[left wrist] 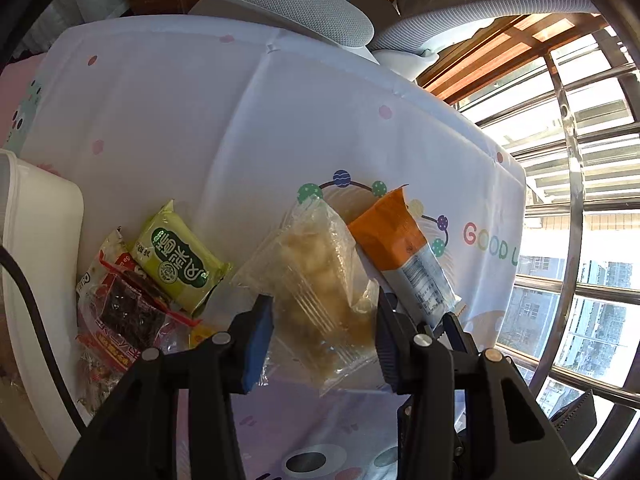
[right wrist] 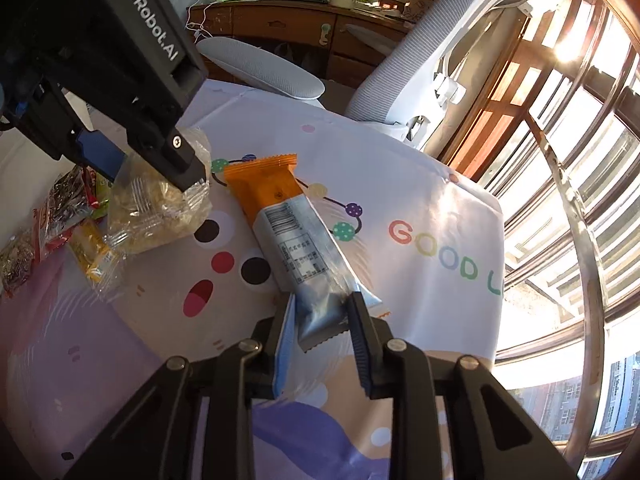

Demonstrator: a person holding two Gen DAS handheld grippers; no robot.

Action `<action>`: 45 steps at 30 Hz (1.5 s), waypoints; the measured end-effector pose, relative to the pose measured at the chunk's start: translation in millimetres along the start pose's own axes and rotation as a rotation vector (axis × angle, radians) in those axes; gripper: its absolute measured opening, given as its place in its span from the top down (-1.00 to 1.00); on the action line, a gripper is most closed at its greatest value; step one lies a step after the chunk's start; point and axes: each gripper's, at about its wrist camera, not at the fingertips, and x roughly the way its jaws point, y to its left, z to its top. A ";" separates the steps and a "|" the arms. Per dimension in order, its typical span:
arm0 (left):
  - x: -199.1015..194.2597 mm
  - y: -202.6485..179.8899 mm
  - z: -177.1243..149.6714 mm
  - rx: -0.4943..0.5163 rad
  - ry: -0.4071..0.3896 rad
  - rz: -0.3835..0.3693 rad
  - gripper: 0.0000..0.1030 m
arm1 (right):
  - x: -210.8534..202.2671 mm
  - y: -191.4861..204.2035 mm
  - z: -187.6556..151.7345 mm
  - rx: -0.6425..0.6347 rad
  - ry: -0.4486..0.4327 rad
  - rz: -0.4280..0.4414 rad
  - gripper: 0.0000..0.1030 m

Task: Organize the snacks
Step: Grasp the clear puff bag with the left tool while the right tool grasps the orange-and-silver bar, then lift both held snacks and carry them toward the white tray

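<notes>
Left claw (left wrist: pixel 324 332) clenched on clear packet of pale puffed snack (left wrist: pixel 320 276), blue pads pressing both sides, packet raised off desk (left wrist: pixel 192 120) and tilted. In right wrist view same packet (right wrist: pixel 160 208) hanging under left claw (right wrist: pixel 156 168), near left of scene, low edge close above cloth; contact with cloth unclear. Right claw (right wrist: pixel 320 320) clamped on near grey end of orange-and-grey bar wrapper (right wrist: pixel 292 232), jaws narrow, pads pinching crimped tail; orange end pointing far, lying on cloth over printed bead ring. In left wrist view bar (left wrist: pixel 400 248) just right of clear packet, near end held by right claw (left wrist: pixel 444 326) behind left claw's right finger. Pile of other snacks at left: green packet with white characters (left wrist: pixel 176 256) on top, red-and-clear packet with dark contents (left wrist: pixel 124 308) beside and nearer, small yellow packet (right wrist: pixel 90 252) on desk just near clear packet. White bin (left wrist: pixel 44 216) at far left edge, touching pile side; inside hidden. Black cable (left wrist: pixel 36 308) crossing bin wall. Desk covered by white cloth with cartoon face, dots, "GOOD L" lettering (right wrist: pixel 440 252) at right. Grey mesh chair (right wrist: pixel 420 52) at far side of desk, wooden drawers (right wrist: pixel 280 24) behind, window bars (right wrist: pixel 580 200) at right, strong sunlight.
</notes>
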 end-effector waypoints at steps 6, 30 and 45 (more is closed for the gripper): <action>-23.3 6.3 -7.7 0.010 -0.012 -0.022 0.13 | -11.6 2.6 1.6 -0.007 0.004 0.027 0.87; -97.8 54.0 -37.5 0.006 -0.096 -0.088 0.14 | 19.3 -7.2 49.5 -0.001 -0.008 0.228 -0.05; -128.7 84.0 -60.4 -0.048 -0.130 -0.070 0.14 | 28.5 16.0 42.9 -0.043 0.063 0.196 0.07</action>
